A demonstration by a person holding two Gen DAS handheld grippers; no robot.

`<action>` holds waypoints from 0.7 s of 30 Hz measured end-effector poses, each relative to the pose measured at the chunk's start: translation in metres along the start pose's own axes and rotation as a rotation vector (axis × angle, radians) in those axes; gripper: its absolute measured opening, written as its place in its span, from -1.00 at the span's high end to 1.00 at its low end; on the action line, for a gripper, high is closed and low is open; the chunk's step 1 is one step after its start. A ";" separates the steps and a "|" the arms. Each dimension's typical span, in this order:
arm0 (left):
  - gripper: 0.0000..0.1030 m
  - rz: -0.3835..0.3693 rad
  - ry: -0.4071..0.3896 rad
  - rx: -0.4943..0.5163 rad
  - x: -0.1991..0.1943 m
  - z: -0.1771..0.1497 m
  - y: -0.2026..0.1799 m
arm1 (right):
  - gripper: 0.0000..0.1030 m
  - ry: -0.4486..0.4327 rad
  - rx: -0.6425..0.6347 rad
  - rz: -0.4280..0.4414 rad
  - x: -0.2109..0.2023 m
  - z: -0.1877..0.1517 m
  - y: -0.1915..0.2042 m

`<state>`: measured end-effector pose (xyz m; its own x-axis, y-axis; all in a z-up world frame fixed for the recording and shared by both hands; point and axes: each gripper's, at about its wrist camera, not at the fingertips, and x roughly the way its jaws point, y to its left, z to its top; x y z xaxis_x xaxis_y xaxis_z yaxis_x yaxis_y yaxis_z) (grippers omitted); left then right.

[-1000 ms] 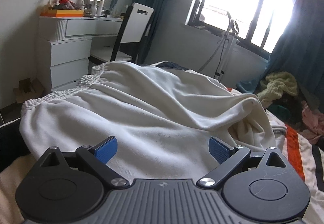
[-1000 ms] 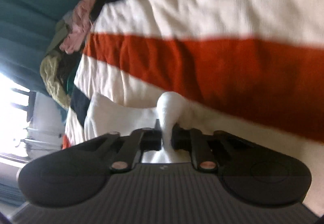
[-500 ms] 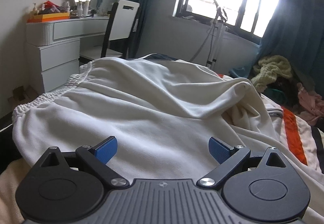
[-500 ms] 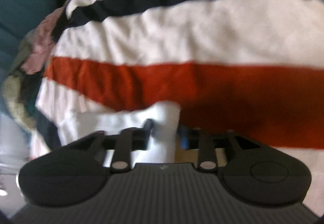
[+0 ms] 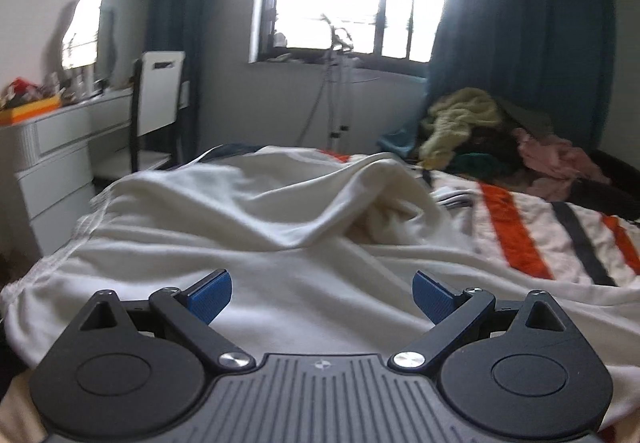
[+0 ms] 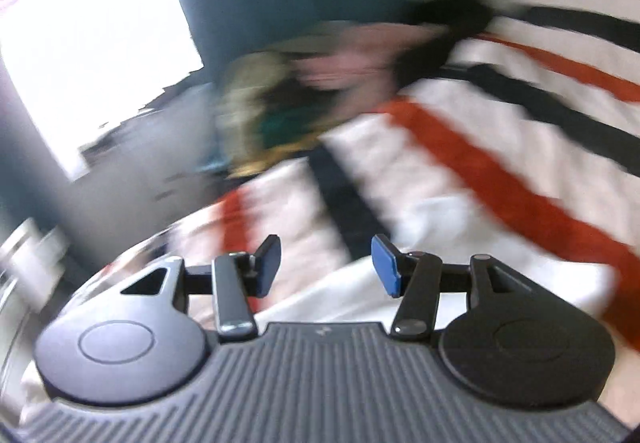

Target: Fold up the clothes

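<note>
Right gripper [image 6: 324, 265] has let go of the white cloth it pinched a sec ago; jaws have just been opening, nothing btwn them now, and it's swung up over the striped blanket [image 6: 460, 171]. Left gripper [image 5: 322, 297] hangs wide open, empty, over the white garment [image 5: 248, 235], which lies rumpled on the bed w/ one fold humped up. Looks like one fold's laid; next grab not begun.
</note>
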<state>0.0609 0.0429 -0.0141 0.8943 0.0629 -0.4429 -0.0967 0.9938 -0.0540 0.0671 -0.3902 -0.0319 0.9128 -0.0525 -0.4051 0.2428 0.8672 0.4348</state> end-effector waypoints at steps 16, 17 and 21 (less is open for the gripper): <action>-0.92 -0.119 -0.030 0.026 0.059 0.006 -0.038 | -0.02 0.117 -0.321 0.252 0.040 -0.069 0.090; -0.92 -0.099 -0.010 0.036 0.064 0.003 -0.035 | -0.02 0.133 -0.317 0.256 0.045 -0.071 0.091; -0.92 -0.085 0.018 -0.007 0.074 -0.003 -0.021 | -0.02 0.177 -0.296 0.272 0.075 -0.069 0.102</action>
<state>0.1280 0.0264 -0.0481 0.8913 -0.0231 -0.4528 -0.0243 0.9948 -0.0985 0.1374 -0.2713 -0.0733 0.8540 0.2608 -0.4502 -0.1267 0.9435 0.3062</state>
